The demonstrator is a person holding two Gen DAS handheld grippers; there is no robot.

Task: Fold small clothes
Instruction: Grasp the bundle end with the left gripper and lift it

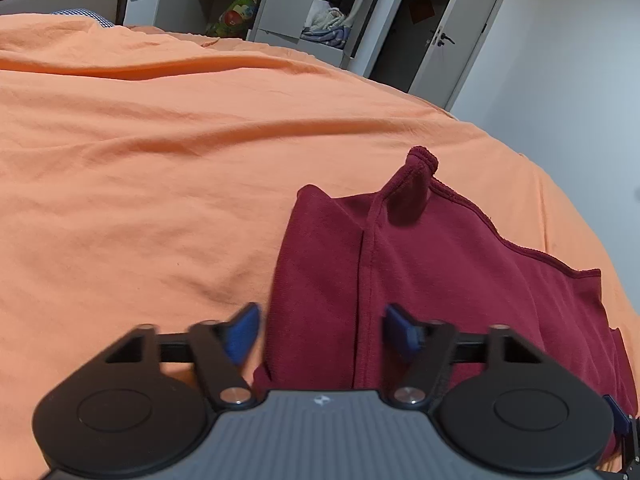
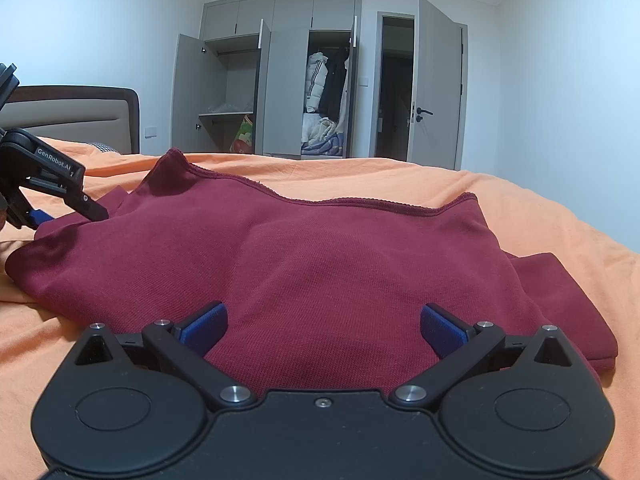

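Observation:
A dark red garment (image 1: 440, 280) lies folded on the orange bedsheet (image 1: 160, 160), with one corner poking up at its far edge. My left gripper (image 1: 322, 330) is open, low over the garment's left folded edge, and the cloth lies between its blue pads (image 1: 244, 332). In the right wrist view the same garment (image 2: 320, 248) spreads wide in front of me. My right gripper (image 2: 324, 328) is open over its near edge with cloth under the gap. The left gripper (image 2: 68, 216) shows at the far left of that view, at the garment's left end.
The orange sheet (image 2: 520, 192) covers the whole bed, wrinkled, with much bare sheet left of the garment. A padded headboard (image 2: 72, 116) stands at the left. Beyond the bed are an open wardrobe (image 2: 304, 92) with hanging clothes and an open door (image 2: 436, 88).

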